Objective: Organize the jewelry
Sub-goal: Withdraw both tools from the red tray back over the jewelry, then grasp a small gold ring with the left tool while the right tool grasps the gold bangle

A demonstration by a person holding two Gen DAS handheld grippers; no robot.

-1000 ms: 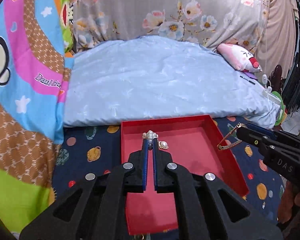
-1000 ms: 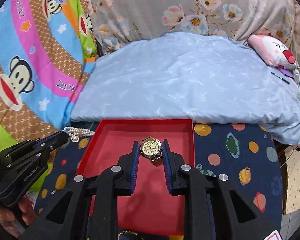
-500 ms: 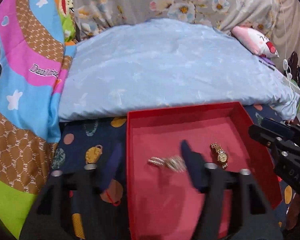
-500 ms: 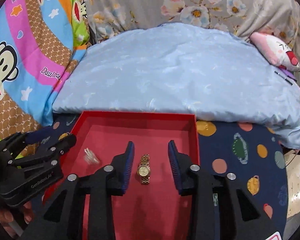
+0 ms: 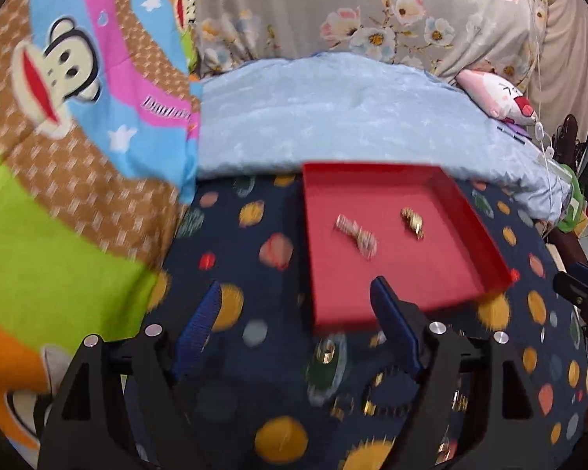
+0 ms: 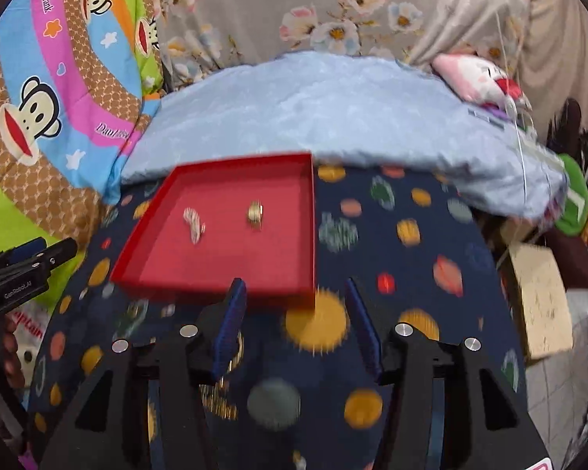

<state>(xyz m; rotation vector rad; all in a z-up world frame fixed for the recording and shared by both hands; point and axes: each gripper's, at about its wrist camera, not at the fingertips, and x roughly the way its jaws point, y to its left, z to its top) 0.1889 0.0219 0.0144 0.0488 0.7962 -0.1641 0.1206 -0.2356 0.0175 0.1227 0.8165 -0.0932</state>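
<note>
Left wrist: red tray (image 5: pixel 486 235) on planet-print dark blue sheet (image 5: pixel 235 235).

Pearl bracelet (image 5: pixel 356 234) and watch (image 5: pixel 411 221) released into tray (image 5: pixel 486 235) — hand-held grippers withdrawn.

The right gripper (image 6: pixel 294 309) hangs over the dark blue bedsheet with coloured planets (image 6: pixel 403 258), its jaws opening with nothing between them. Beyond it the shallow red square tray (image 6: pixel 231 274) holds a blurred pearl bracelet (image 6: pixel 194 224) and a gold wristwatch (image 6: pixel 255 213), lying apart. At the left edge is the black left gripper (image 6: pixel 39 252).
</note>
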